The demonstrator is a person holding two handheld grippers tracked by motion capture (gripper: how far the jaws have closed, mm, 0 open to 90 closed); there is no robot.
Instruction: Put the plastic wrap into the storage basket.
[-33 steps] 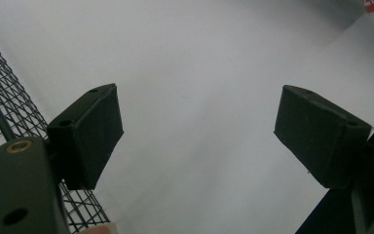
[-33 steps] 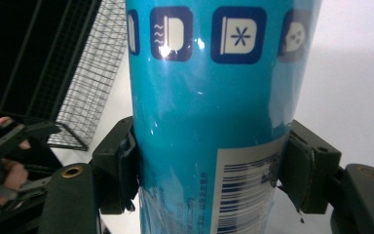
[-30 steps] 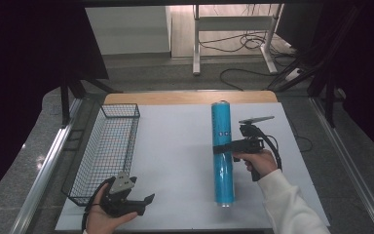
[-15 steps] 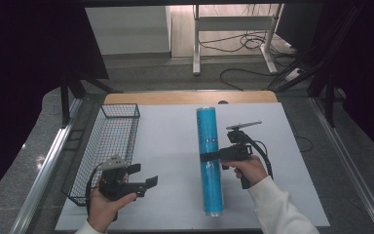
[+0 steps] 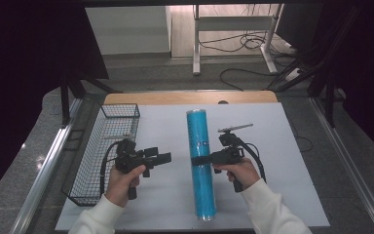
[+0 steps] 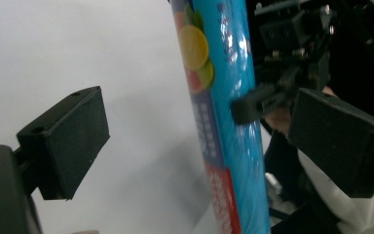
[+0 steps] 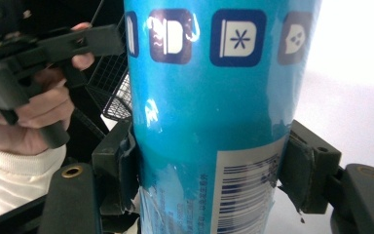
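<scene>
Since the earlier frames we note that the blue roll [image 5: 201, 163] has shifted leftward across the desk [image 5: 292, 161], closer to the wire basket [image 5: 104, 151], and the left hand-held gripper [image 5: 163, 157] has risen from the near edge of the desk and turned toward the roll.

We take the roll as our landmark. It lies lengthwise on the white desk surface, one end toward the far wooden edge and the other toward the person. The right hand-held gripper [image 5: 199, 160] sits just right of the roll at about mid-length; in the right gripper view its jaws press on both sides of the roll [image 7: 214, 122], so we record it as clamped on the roll. The person's right hand [image 5: 238, 170] holds that tool just right of the roll.

The left hand-held gripper is left of the roll, apart from it, pointing at it. In the left gripper view its jaws stand wide, with the roll [image 6: 221, 97] seen beyond them and nothing between them. The left hand [image 5: 124, 178] grips its handle, between basket and roll.

The wire basket sits well left of the roll, along the desk's left edge. We cannot tell its contents.
</scene>
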